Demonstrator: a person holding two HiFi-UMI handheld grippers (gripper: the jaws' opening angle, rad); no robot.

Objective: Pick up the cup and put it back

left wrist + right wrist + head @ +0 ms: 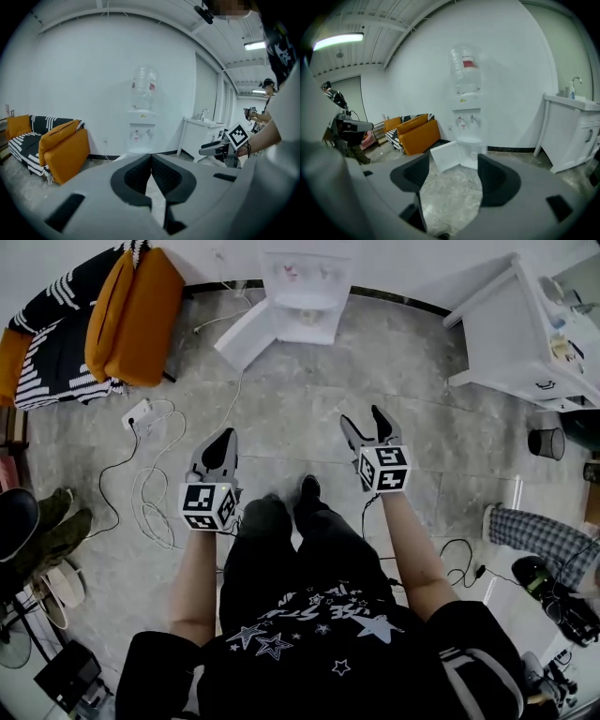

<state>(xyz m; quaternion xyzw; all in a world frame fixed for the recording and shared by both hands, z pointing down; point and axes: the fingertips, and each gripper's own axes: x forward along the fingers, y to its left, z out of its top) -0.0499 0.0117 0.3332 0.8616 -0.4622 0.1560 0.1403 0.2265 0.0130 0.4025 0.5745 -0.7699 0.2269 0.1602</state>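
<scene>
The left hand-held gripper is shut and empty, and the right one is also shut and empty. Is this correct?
Only the left hand-held gripper is shut. The right hand-held gripper is open and empty: the right gripper view shows its jaws apart, only floor between them.

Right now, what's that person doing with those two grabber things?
A person stands facing a water dispenser, with one tool in each hand. The left hand-held gripper is shut with nothing in it. The right hand-held gripper is open and empty too. Nothing has been picked up yet.
</scene>
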